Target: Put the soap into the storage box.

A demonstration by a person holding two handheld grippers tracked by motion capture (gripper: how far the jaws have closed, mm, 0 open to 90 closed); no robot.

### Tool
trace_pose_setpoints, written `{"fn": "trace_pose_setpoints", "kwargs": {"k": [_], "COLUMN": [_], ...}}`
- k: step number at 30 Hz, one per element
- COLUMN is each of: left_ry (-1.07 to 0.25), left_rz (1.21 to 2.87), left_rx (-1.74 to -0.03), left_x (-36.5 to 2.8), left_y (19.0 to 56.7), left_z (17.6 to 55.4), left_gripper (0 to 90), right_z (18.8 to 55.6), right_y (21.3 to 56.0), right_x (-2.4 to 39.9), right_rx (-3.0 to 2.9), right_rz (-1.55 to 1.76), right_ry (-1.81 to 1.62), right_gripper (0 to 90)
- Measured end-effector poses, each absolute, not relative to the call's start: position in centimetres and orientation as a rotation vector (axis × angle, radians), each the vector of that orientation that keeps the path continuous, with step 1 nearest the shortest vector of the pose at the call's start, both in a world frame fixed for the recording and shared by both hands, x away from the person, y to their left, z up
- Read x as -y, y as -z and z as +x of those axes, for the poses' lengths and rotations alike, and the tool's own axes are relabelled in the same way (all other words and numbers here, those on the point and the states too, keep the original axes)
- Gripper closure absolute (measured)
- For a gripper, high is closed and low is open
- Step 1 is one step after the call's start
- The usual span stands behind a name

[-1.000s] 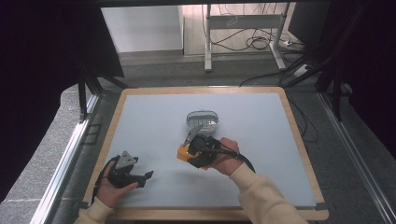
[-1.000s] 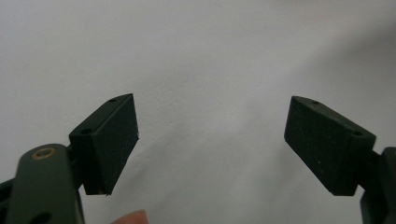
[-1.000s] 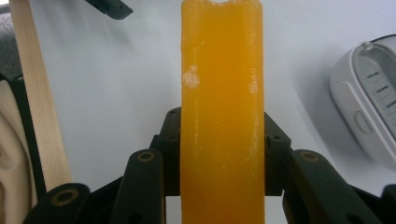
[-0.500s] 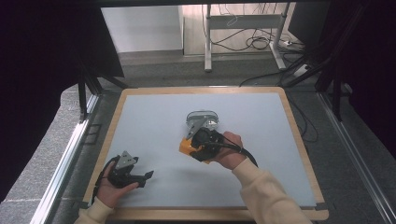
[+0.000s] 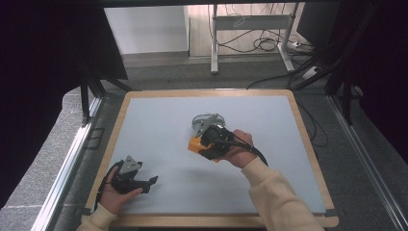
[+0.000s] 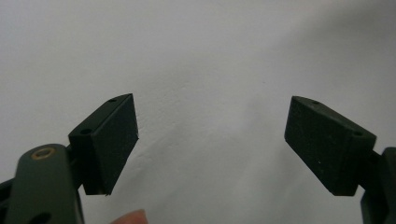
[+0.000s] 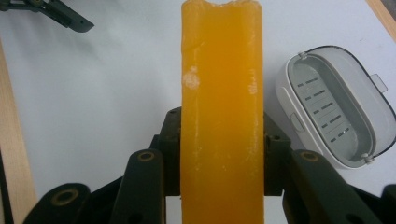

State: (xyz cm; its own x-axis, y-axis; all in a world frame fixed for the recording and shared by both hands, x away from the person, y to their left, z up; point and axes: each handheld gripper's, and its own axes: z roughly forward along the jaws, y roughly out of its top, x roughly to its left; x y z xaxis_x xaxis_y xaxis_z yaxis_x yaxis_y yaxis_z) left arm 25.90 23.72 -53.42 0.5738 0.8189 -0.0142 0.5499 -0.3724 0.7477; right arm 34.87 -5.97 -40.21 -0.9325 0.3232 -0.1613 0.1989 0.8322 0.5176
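An orange soap bar (image 7: 222, 116) stands upright between the jaws of my right gripper (image 7: 222, 156), which is shut on its sides. In the high view the soap bar (image 5: 194, 144) and right gripper (image 5: 208, 144) hover near the middle of the table, just in front of an open white soap case (image 5: 206, 122). Beside the bar, the soap case (image 7: 334, 107) lies with its grey slotted inside facing up. My left gripper (image 5: 153, 181) rests at the front left of the table. Its jaws stand wide apart with nothing between them (image 6: 210, 126).
The pale blue mat (image 5: 159, 125) has a wooden rim (image 5: 120, 120). Metal rails run along the table's left side (image 5: 72, 159). Cables and a desk frame lie on the floor beyond the far edge.
My right gripper has carried the orange soap bar a little up and away from me, closer to the soap case. The left gripper has stayed where it was.
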Motion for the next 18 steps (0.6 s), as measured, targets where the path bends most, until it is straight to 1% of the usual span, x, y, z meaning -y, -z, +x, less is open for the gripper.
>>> {"fn": "trace_pose_setpoints", "kwargs": {"k": [18], "left_ry": [-0.467], "left_rz": [2.096], "left_rx": [-1.079], "left_x": [-23.7], "left_y": [53.5], "left_z": [25.9], "left_gripper": [17.8], "right_z": [37.8], "right_y": [40.4], "right_x": [6.4], "right_rx": [-2.789], "right_rz": [0.434], "right_ry": [-0.716], "right_gripper": [61.5]}}
